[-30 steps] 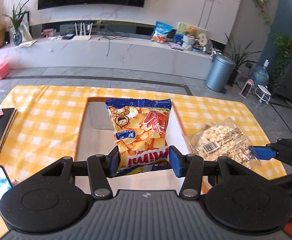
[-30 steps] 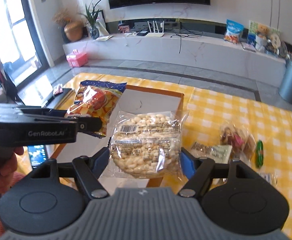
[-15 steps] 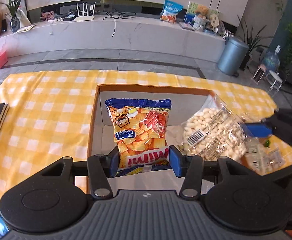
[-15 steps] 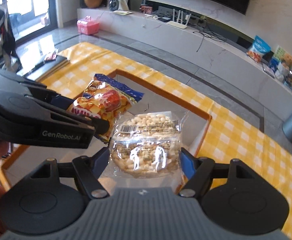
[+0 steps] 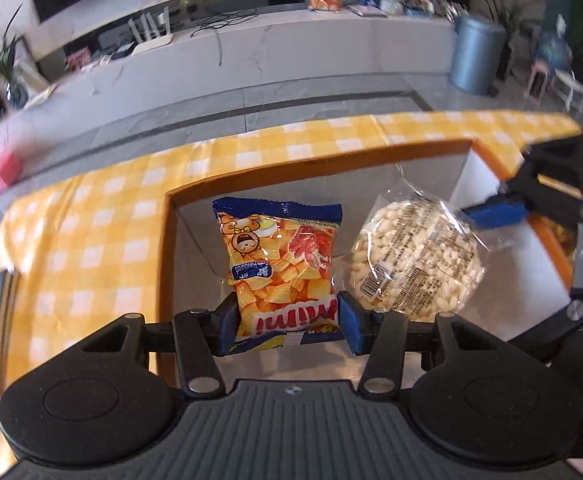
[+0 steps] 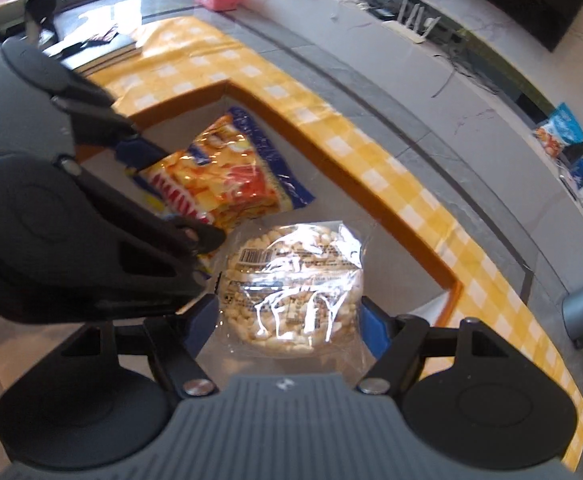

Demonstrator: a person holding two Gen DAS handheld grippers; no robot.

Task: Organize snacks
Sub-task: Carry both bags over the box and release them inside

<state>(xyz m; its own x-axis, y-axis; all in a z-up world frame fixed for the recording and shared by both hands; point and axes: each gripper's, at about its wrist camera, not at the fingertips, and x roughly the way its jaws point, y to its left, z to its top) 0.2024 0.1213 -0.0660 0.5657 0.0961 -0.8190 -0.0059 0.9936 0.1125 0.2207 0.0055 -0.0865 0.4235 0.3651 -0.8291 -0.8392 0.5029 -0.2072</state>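
My left gripper (image 5: 285,326) is shut on the lower end of an orange and blue chips bag (image 5: 281,256), which hangs over the open cardboard box (image 5: 319,160). The right gripper (image 6: 291,322) is shut on a clear packet holding a round puffed rice cake (image 6: 291,280), also over the box. In the left wrist view that packet (image 5: 413,258) sits just right of the chips, with one blue pad (image 5: 495,214) of the right gripper on its edge. From the right wrist view the chips bag (image 6: 221,178) lies left of and beyond the packet, and the black left gripper body (image 6: 71,216) fills the left side.
The box stands on a table under a yellow checked cloth (image 5: 91,236). Beyond the table's far edge are a grey tiled floor, a long white TV bench (image 5: 251,52) with a snack bag and cables, and a grey bin (image 5: 477,54). Dark flat items (image 6: 95,46) lie at the table's left.
Both grippers have come down and forward over the box, carrying their packets. The rice cake packet has swung in close beside the chips bag. Both views have rolled and tipped further downward.
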